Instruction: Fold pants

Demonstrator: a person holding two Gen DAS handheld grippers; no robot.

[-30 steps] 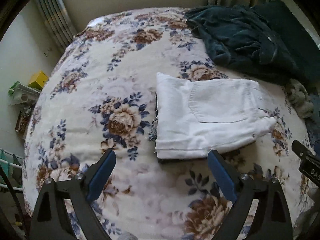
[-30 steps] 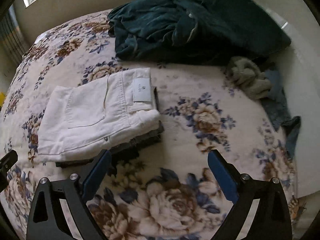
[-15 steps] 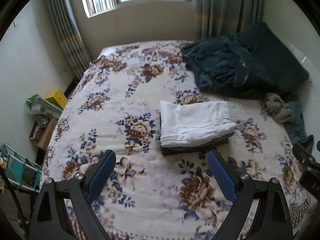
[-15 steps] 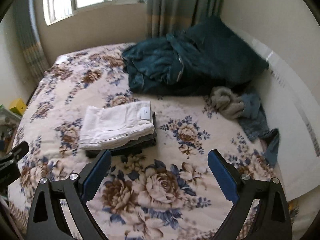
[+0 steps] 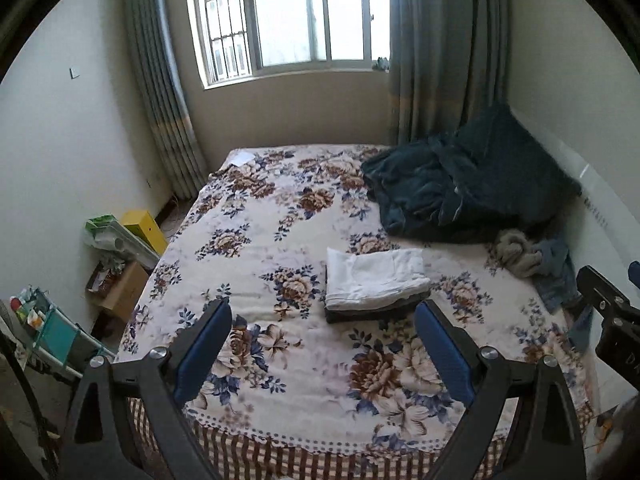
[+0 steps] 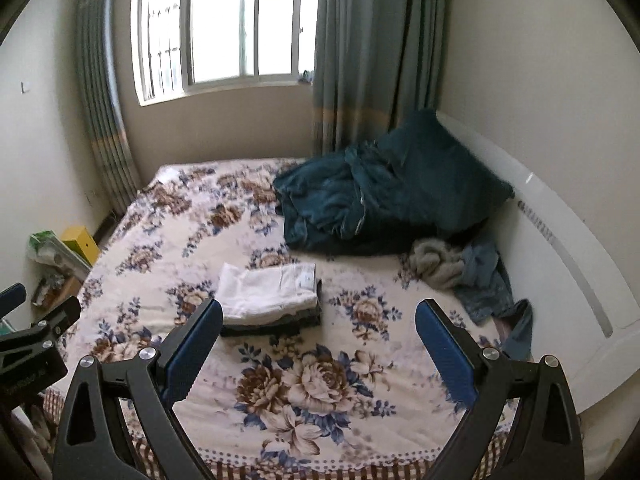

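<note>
White pants (image 5: 374, 278) sit folded atop a dark stack mid-bed (image 5: 256, 240), twelve o'clock of both grippers. Left gripper (image 5: 322, 354) and right gripper (image 6: 318, 350) hang spread wide, empty. Risk: soft bedding could tip the pile.

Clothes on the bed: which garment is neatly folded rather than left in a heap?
The white pants, folded flat on top of a dark folded stack mid-bed. The dark teal bedding and the grey and blue garments by the headboard lie crumpled.
</note>
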